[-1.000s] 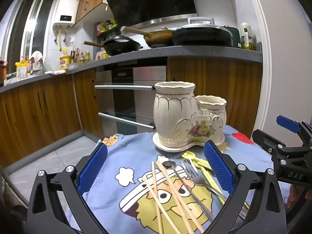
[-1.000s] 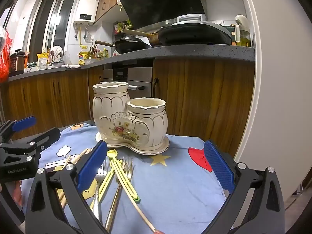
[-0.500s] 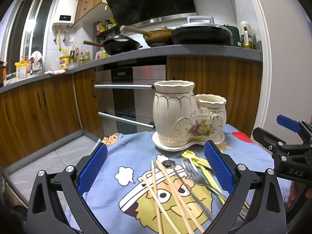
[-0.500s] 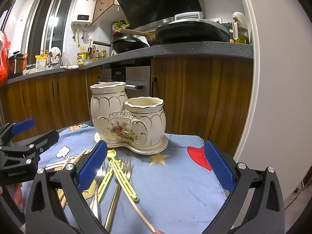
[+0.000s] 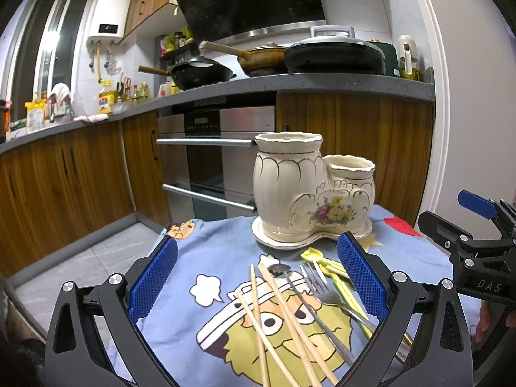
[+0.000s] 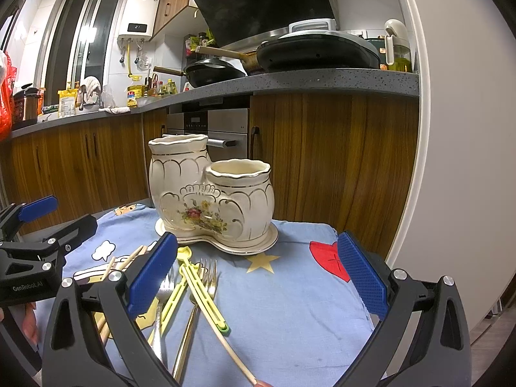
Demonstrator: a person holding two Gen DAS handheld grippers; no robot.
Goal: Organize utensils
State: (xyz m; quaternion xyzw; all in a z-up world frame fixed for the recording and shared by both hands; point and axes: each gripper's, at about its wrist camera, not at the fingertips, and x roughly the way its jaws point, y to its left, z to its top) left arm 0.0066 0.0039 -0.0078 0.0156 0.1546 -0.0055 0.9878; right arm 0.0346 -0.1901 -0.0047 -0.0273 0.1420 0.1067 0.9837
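Both grippers hover low over the worktop (image 6: 290, 306), fingers spread wide, nothing between them. Left gripper (image 5: 256, 285) is over the chopsticks; right gripper (image 6: 256, 283) is over bare blue cloth (image 5: 225, 245), just right of the utensil pile.

Ceramic holder (image 5: 309, 193) stands at 12 o'clock from the left gripper, on its own saucer, upright. It has two cups: tall one left, short one right. Can't see inside either.

Utensils lie loose on the cloth in front of the holder:
- wooden chopsticks (image 5: 290, 319), fanned, between the left fingers
- dark-handled spoon (image 5: 306, 303), just right of them
- silver fork (image 5: 322, 293), overlapping the spoon handle
- yellow plastic pieces (image 6: 200, 287), crossed, at 10 o'clock from the right gripper
- gold fork (image 6: 193, 316), under the yellow pieces

In the right view, one chopstick (image 6: 232, 354) runs out toward 6 o'clock.
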